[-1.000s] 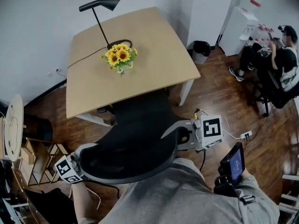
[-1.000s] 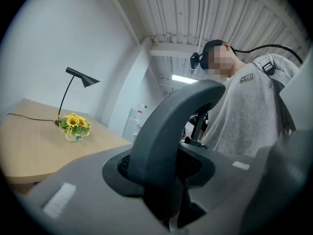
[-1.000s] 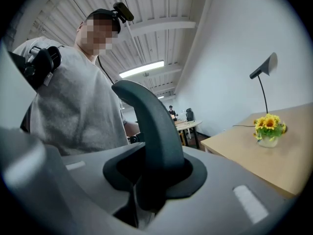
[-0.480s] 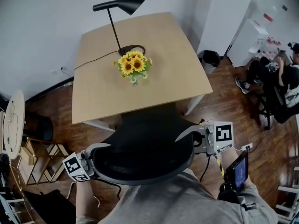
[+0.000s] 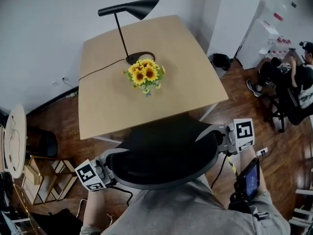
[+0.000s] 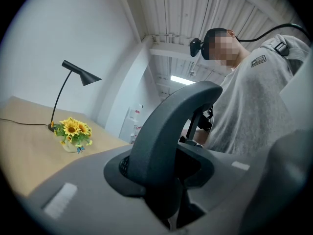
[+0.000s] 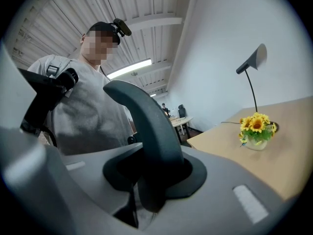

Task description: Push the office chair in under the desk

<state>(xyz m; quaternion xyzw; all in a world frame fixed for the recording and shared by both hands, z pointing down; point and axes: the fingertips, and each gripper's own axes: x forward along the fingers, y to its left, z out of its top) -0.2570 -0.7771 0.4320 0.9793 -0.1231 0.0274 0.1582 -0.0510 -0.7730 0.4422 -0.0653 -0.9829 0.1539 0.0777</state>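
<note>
The black office chair (image 5: 161,153) stands at the near edge of the wooden desk (image 5: 190,77), its curved backrest towards me and its seat partly hidden under the desktop. My left gripper (image 5: 110,163) grips the backrest's left rim (image 6: 164,131); its jaws are closing, with the rim between them. At the right end, my right gripper (image 5: 221,137) is shut on the backrest's rim (image 7: 149,126). In both gripper views the dark rim rises out of the gap between the grey jaws, left gripper (image 6: 168,182) and right gripper (image 7: 146,182).
A black lamp (image 5: 131,9) and a vase of sunflowers (image 5: 145,75) stand on the desk. A dark bin (image 5: 221,60) is by the wall at the right. A seated person (image 5: 293,80), a power strip (image 5: 259,152), a round side table (image 5: 12,136) and a wooden rack (image 5: 46,173) surround the spot.
The chair and both grippers have moved forward towards the desk, and more of the seat is hidden under the desktop. Both grippers keep their hold on the backrest.
</note>
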